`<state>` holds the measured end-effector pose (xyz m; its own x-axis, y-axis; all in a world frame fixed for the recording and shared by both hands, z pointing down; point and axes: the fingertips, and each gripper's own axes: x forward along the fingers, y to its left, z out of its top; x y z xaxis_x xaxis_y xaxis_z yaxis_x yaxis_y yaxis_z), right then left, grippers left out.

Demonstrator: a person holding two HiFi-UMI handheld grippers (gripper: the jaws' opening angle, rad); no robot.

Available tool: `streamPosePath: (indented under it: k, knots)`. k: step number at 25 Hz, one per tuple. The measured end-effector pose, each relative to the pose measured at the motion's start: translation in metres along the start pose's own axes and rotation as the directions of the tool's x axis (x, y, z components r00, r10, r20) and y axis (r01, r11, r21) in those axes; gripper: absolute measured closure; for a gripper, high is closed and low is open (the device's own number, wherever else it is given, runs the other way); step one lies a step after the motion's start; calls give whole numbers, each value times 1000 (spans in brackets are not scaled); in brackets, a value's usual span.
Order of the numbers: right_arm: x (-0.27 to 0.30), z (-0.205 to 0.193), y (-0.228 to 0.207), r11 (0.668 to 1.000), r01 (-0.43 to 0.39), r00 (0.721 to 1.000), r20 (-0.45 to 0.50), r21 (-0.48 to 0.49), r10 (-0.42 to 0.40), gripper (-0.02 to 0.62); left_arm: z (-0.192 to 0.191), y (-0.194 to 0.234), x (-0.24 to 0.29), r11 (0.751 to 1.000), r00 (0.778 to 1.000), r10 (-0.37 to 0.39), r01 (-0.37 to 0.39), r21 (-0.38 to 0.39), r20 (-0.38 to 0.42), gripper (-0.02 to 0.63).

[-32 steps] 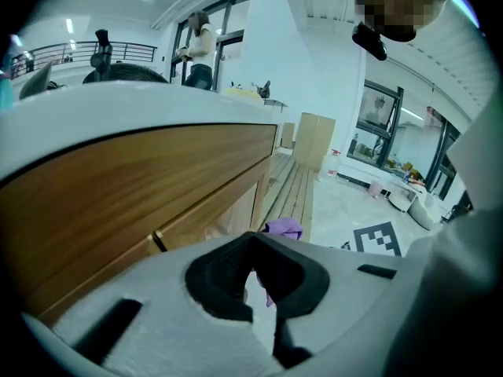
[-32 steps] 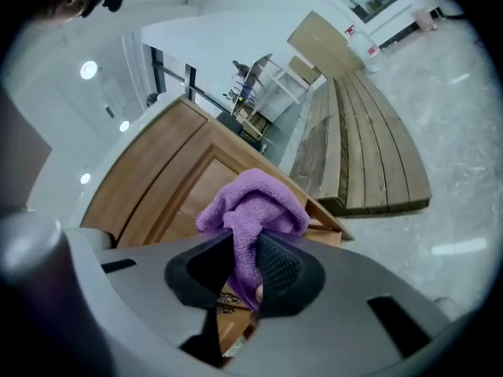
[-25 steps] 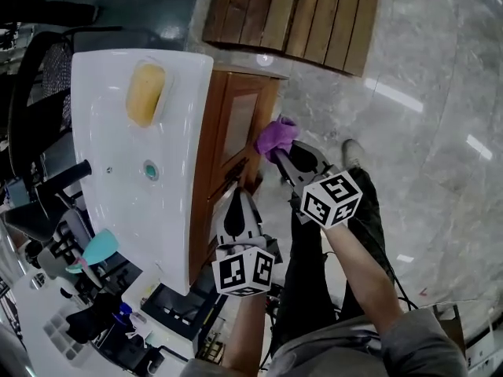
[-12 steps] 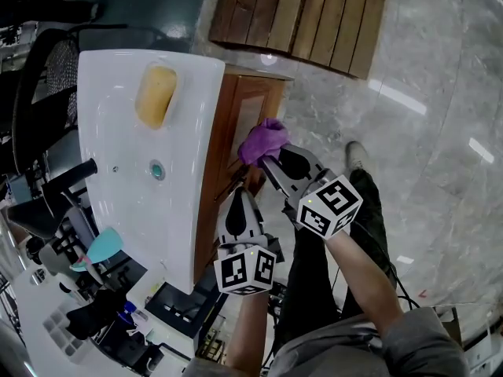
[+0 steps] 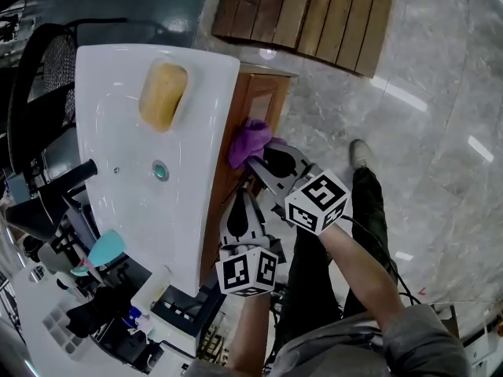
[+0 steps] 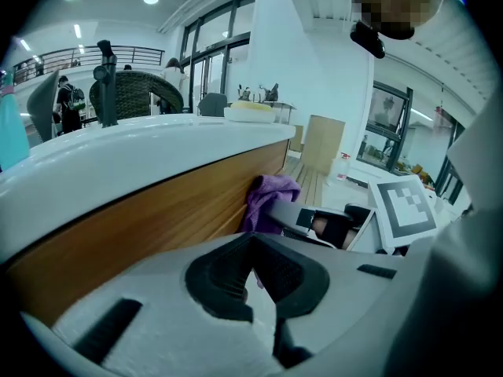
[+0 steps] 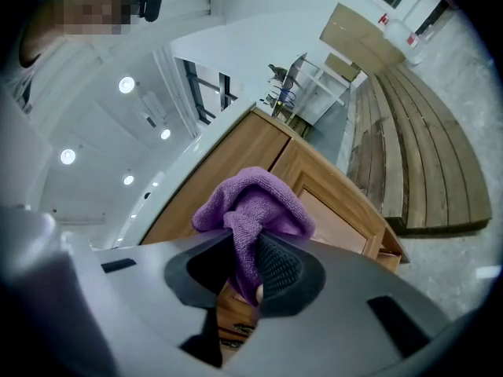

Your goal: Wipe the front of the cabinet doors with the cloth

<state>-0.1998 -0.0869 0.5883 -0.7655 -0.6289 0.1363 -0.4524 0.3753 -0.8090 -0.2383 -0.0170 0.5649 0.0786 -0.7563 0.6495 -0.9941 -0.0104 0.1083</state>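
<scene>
Two grippers in frame, only one loaded. The right gripper [image 5: 258, 162] is clamped on the purple cloth [image 7: 253, 201]: one fold is pinched between the pads and the rest bunches out ahead of the tips. Straight ahead of that bunch is the cabinet door [image 7: 350, 222], and the cloth looks pressed to the wood just under the sink [image 5: 118, 93] rim (contact is my reading from the left gripper view, not certain). The door's framed panel runs off to the right of the cloth and downward from it, so I judge the stroke has to travel along that face, not deeper into it. The left gripper [image 5: 240, 209] sits behind and beside the right one, jaws closed on nothing, clear of the cloth. The right one is plainly nearer the door.
</scene>
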Motion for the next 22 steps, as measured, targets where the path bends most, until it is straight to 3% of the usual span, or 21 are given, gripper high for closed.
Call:
streamPosePath:
  k: [8, 22]
  knots:
    - [9, -2, -4, 1000, 11, 1000, 3, 4, -11, 522, -8, 6, 3, 1000, 1000, 1, -2, -22, -15, 598]
    - [24, -33, -48, 996, 86, 995, -50, 38, -84, 522, -28, 4, 20, 1000, 998, -11, 9, -23, -55, 598]
